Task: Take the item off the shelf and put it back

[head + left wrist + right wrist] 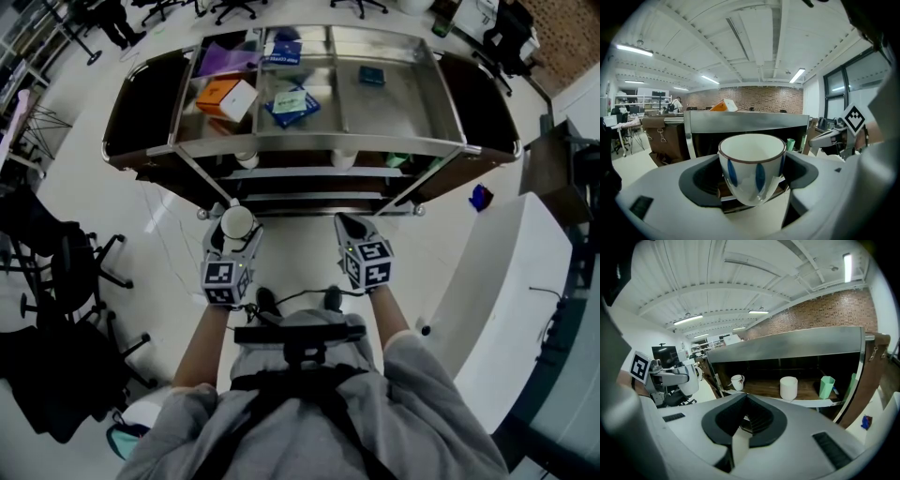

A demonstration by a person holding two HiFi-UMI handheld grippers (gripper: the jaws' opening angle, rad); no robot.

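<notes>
Left gripper view: L claw (751, 177) grips cup (752, 159).

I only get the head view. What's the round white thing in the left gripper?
Observer: A cup, white with blue marks and a brown rim, gripped by the left gripper.
Operator: Is the right one holding anything?
Observer: No, the right gripper has its jaws shut on nothing.
Operator: What else can I grab?
Observer: On the lower shelf: a mug, a plain cup and a green cup, all upright.
</notes>
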